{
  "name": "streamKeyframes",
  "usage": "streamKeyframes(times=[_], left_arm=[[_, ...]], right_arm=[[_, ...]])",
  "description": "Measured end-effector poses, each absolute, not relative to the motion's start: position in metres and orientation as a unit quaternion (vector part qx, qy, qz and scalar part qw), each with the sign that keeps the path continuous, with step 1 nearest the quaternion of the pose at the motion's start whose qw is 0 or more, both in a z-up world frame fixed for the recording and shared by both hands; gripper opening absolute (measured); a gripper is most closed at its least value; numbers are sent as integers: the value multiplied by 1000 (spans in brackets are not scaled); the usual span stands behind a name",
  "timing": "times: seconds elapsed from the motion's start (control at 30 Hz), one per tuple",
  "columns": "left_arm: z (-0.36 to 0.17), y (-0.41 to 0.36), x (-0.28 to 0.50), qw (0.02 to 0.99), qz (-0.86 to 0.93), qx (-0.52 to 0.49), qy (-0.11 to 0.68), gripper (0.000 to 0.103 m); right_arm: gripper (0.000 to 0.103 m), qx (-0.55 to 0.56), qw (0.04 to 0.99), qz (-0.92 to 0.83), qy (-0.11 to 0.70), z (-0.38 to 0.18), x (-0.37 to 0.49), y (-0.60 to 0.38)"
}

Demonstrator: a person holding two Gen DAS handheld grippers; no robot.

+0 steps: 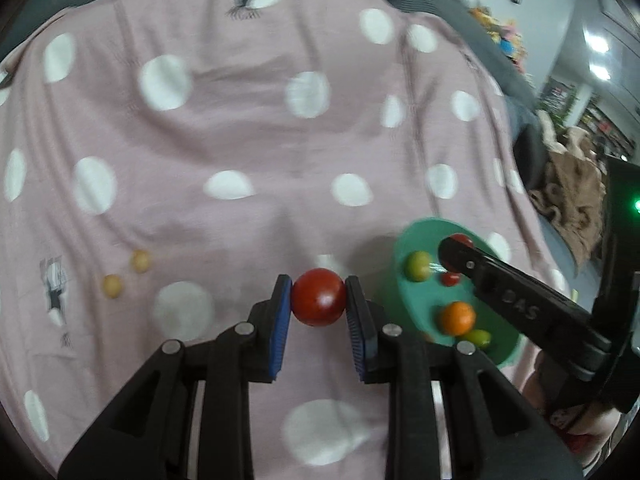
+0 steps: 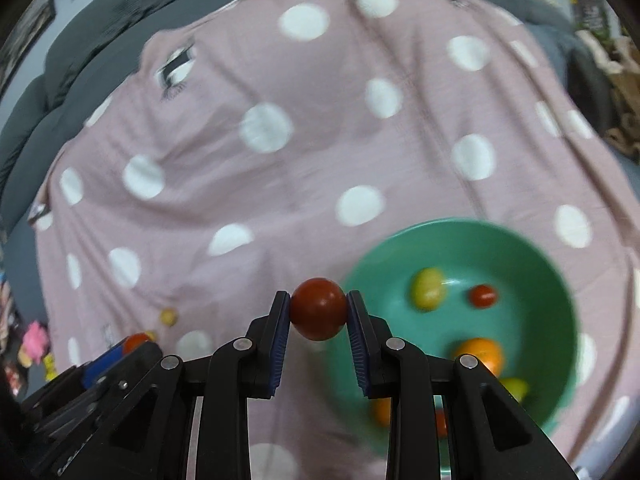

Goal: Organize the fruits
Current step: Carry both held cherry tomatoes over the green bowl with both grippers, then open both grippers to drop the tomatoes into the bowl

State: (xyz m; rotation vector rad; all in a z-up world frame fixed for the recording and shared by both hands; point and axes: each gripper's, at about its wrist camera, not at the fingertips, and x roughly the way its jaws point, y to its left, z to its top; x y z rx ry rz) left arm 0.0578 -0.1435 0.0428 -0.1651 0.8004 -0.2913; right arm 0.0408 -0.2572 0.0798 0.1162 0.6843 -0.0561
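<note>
Two yellow fruits (image 1: 126, 274) lie loose on the dotted cloth (image 1: 240, 128), far left. The left gripper (image 1: 319, 300) clamps a red tomato (image 1: 319, 297) above the cloth, just beside the green bowl (image 1: 404, 240). The right gripper (image 2: 319, 310) clamps another tomato (image 2: 319, 309) at the bowl's rim. The bowl holds several fruits, blurred, perhaps six.

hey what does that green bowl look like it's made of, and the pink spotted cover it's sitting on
The green bowl looks like plastic or melamine: uniform mint colour, smooth, with a soft glare on its inner floor. Glazed ceramic can't be ruled out. The pink spotted cover is clearly soft fabric with a matte finish, since it wrinkles and drapes in folds; the fibre can't be told.
</note>
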Motion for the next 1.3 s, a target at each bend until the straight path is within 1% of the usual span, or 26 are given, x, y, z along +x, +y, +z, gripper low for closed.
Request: streamKeyframes(times=[0.23, 0.47, 1.03, 1.07, 1.1, 1.17, 1.23, 1.27, 1.3], left_arm=[[39, -200, 68, 896, -193, -66, 396, 26], [29, -246, 76, 882, -228, -49, 410, 26], [5, -278, 79, 852, -263, -57, 450, 27], [6, -277, 78, 850, -267, -64, 450, 29], [8, -275, 78, 849, -271, -74, 448, 36], [12, -270, 76, 851, -273, -86, 441, 47], [19, -264, 71, 860, -263, -82, 429, 50], [21, -259, 70, 864, -260, -82, 424, 52], [23, -255, 69, 866, -257, -84, 420, 53]], right_arm=[[30, 82, 939, -88, 323, 91, 29, -305], [30, 104, 928, -132, 331, 85, 24, -341], [30, 121, 911, -168, 356, 72, 24, -368], [30, 121, 911, -169, 356, 72, 24, -369], [30, 121, 911, -170, 355, 72, 23, -369], [30, 122, 911, -173, 355, 73, 23, -369], [36, 125, 911, -174, 351, 74, 22, -369], [43, 123, 913, -173, 348, 75, 21, -368], [46, 120, 915, -172, 345, 77, 20, -367]])
